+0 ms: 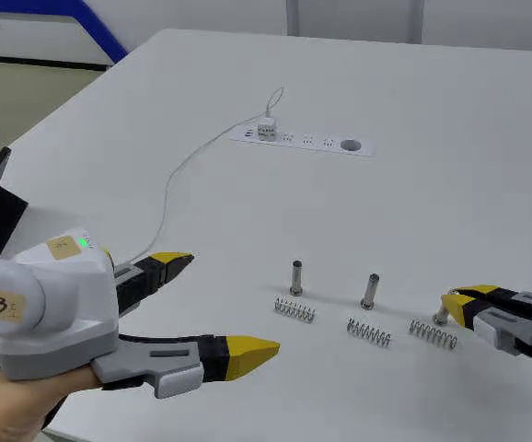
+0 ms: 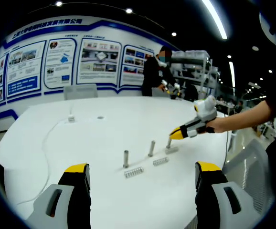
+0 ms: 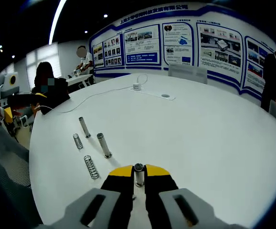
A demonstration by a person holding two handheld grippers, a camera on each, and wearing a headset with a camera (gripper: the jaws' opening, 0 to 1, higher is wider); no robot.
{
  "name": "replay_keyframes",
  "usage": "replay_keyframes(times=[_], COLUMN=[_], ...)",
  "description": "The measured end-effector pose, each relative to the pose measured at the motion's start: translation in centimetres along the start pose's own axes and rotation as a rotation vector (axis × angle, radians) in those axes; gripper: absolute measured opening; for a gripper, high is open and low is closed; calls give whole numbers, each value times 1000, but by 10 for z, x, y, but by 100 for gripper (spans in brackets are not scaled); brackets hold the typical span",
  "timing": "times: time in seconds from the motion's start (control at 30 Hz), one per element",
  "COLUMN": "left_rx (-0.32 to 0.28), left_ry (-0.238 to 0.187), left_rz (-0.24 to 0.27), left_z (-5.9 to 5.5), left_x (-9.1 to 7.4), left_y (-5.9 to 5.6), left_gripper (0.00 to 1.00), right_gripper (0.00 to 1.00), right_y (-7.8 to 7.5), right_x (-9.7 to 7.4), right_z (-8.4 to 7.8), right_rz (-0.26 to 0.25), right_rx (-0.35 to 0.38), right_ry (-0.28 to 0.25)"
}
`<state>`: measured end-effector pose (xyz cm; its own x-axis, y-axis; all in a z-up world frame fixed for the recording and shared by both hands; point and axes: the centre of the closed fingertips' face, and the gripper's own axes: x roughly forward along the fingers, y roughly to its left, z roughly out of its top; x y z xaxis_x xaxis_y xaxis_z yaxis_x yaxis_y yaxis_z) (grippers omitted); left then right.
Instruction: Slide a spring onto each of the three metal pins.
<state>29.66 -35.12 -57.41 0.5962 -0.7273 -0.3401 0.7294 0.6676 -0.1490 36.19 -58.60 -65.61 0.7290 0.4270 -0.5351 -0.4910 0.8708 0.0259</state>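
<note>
Progress nil as yet: all three springs [image 1: 369,332] loose on the table [image 1: 413,212], one just beside each upright pin [image 1: 371,290], none threaded on. Right gripper [image 3: 139,172] closed around the rightmost pin [image 3: 139,167], seemingly steadying it. Left gripper [image 1: 220,304], jaws wide apart, empty, off to the left of the row. Left to do, by the look of it: all three fits

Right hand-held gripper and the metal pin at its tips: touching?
Touching. In the right gripper view the right hand-held gripper is shut on the metal pin.
</note>
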Motion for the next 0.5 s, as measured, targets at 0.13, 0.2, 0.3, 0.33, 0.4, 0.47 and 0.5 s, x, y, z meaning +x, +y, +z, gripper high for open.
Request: replay_keyframes(times=[0.13,0.2,0.3,0.33,0.4,0.47,0.5], left_rx=[0,-2,-3,-3,0,-1,-1], left_ry=[-3,-4,-4,-4,-2,-3,-4], left_rz=[-2,-1,0,-1,-3,-3,-2], left_z=[1,1,1,1,0,1,1], left_x=[0,0,0,0,0,0,-1], left_y=[0,1,1,0,0,-1,0], left_gripper=[93,93,93,93,93,93,93], right_gripper=[9,9,9,9,9,13,14], right_y=[1,2,2,3,3,3,2], right_x=[-1,0,0,0,0,-1,-1], right_z=[1,2,2,2,-1,-4,-4], right_rz=[-1,0,1,6,6,7,6], right_rx=[-19,-22,-25,-24,-34,-35,-34], right_ry=[-3,0,6,8,27,36,33])
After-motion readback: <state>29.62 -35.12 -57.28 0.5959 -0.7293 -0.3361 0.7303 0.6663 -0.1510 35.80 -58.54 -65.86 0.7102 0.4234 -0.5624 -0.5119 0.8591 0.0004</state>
